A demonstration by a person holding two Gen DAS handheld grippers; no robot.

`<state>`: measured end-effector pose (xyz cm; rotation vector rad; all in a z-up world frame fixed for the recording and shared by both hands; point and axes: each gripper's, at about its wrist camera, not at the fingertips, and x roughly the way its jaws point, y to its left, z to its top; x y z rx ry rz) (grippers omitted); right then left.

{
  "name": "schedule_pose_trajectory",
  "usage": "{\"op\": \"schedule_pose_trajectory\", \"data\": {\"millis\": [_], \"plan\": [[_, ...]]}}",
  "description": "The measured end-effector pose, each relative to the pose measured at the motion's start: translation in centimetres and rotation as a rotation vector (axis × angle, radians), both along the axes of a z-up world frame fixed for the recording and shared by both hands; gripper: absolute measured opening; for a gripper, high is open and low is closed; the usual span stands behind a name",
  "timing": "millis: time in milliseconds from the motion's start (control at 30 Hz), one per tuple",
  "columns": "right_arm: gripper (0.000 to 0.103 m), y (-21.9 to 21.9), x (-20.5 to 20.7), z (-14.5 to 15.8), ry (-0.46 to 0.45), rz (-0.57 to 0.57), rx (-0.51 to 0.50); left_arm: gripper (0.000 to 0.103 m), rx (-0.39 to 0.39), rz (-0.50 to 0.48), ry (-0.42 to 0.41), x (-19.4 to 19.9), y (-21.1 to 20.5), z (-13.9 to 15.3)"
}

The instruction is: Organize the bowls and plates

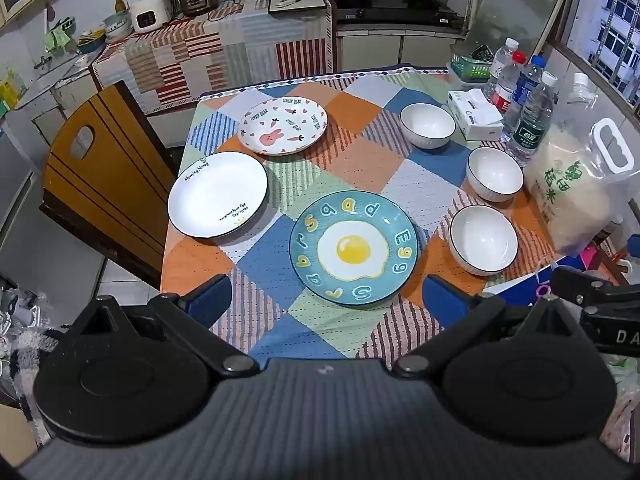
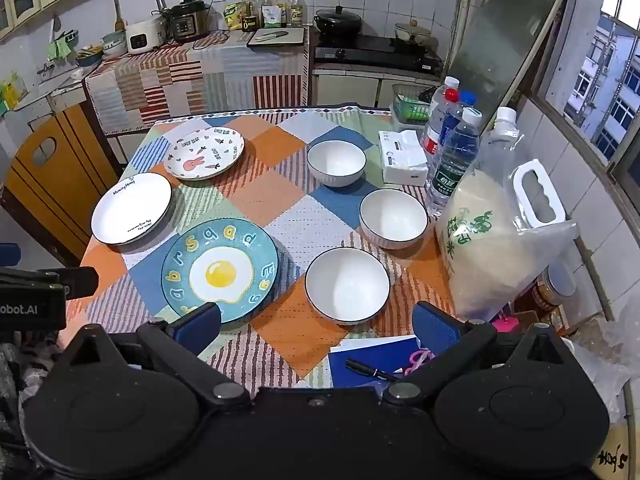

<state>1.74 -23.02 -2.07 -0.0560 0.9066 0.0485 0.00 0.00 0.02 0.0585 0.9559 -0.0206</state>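
Nothing is looking sorted yet, as far as I am judging from both wrist views: three plates and three bowls are all lying singly on the counter (image 1: 320, 332), which is wearing a patchwork cloth of orange, blue and green squares. On my left side, the round teal ceramic plate printed with a fried egg (image 1: 353, 248) is sitting nearest, the plain white plate with a dark rim and small lettering (image 1: 217, 194) is lying just beside it toward the counter edge, and the white plate with a pink rabbit and carrots (image 1: 283, 125) is resting farther back. On my right side, three white ribbed bowls with dark rims are standing in a loose line, apart from one another: the near bowl (image 2: 347, 285), the middle bowl (image 2: 393, 218) and the far bowl (image 2: 336, 162). I am holding the left tool (image 1: 326, 300) spread wide and empty over the near edge by the egg plate, and the right tool (image 2: 316, 326) equally released, gripping nothing, hovering in front of the near bowl. Stacking the plates together and nesting the bowls is all remaining, I am guessing.
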Motion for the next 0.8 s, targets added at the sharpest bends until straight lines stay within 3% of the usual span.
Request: {"op": "schedule_pose_trajectory", "data": {"millis": [800], "plan": [[0.103, -0.5, 0.4, -0.5, 0.007, -0.021, -0.012, 0.103, -0.002, 0.059, -0.052, -0.9, 0.2, 0.5]]}}
